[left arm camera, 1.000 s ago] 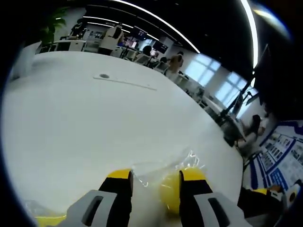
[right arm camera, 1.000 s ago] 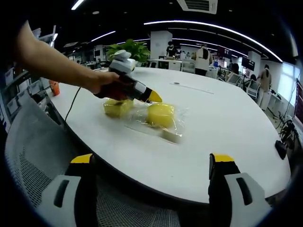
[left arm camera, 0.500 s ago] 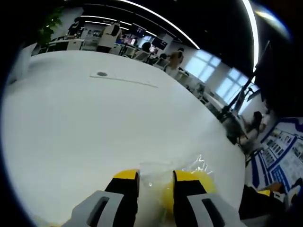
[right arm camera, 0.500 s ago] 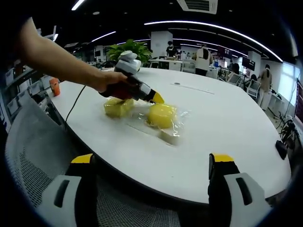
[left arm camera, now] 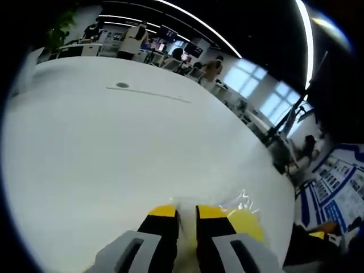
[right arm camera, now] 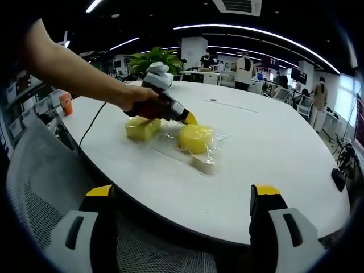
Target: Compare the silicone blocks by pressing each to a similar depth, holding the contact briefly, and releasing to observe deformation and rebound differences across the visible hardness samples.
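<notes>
On the white table [right arm camera: 267,142] lie a yellow squarish silicone block [right arm camera: 142,128] and a round yellow block [right arm camera: 195,138] inside a clear plastic bag [right arm camera: 213,149]. A pale block [right arm camera: 205,163] lies in the same bag, nearer to me. A hand holds my left gripper [right arm camera: 190,118] just behind the round block's top. In the left gripper view its jaws [left arm camera: 186,211] stand almost together with crinkled bag film [left arm camera: 183,202] between the tips and the round block [left arm camera: 248,226] just to their right. My right gripper [right arm camera: 183,193] hangs open before the table's near edge.
A grey mesh chair [right arm camera: 34,187] sits below my right gripper. A cable runs from the left gripper past an orange object [right arm camera: 66,103]. A potted plant [right arm camera: 156,58] stands at the table's far side, a black object [right arm camera: 338,179] at its right edge. People stand at desks behind.
The left gripper's jaws have closed from wide apart to a narrow gap on the bag film. That gripper has risen slightly beside the round block. The right gripper has stayed still.
</notes>
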`<action>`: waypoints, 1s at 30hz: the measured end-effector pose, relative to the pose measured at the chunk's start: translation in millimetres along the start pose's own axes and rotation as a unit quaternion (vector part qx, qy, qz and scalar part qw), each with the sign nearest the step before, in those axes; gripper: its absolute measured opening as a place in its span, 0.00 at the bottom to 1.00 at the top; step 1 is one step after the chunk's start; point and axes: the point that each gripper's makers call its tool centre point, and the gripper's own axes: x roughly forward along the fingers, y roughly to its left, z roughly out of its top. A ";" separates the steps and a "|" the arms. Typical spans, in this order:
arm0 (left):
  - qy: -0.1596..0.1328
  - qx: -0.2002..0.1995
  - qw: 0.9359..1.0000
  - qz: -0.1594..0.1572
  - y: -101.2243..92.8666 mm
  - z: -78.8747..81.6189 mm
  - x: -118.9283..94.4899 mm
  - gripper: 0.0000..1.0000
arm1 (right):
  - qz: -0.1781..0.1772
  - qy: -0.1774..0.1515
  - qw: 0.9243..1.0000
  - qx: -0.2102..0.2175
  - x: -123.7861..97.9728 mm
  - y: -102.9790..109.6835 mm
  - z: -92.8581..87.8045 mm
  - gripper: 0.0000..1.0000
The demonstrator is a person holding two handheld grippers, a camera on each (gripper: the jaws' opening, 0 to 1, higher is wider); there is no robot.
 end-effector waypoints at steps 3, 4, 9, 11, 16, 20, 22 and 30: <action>0.000 0.008 1.000 -0.001 -0.7 0.2 0.4 0.06 | 0.000 0.000 1.000 0.000 0.2 -0.1 -0.1 0.91; -0.001 0.010 1.000 -0.001 -0.9 0.3 0.4 0.04 | 0.000 0.000 1.000 0.000 0.2 -0.1 -0.1 0.91; -0.008 0.022 1.000 0.000 -4.2 2.5 1.0 0.00 | 0.000 0.000 1.000 0.000 0.2 -0.4 -0.1 0.91; -0.009 0.019 1.000 -0.001 -4.9 3.0 0.8 0.00 | 0.000 0.000 1.000 0.000 0.2 -0.6 -0.1 0.91; -0.021 0.018 0.999 -0.017 -18.6 6.5 -8.1 0.00 | -0.001 0.000 1.000 0.000 0.4 -0.6 0.0 0.91; -0.039 0.011 0.999 -0.033 -32.2 15.4 -16.2 0.00 | 0.001 0.000 1.000 0.000 0.5 -0.2 0.2 0.91; -0.045 0.014 0.998 -0.043 -39.9 19.4 -21.4 0.00 | 0.001 -0.001 1.000 -0.001 0.5 -0.2 0.5 0.91; -0.060 0.018 0.994 -0.087 -69.0 29.4 -43.4 0.00 | 0.001 -0.003 1.000 -0.001 0.5 -0.1 1.1 0.91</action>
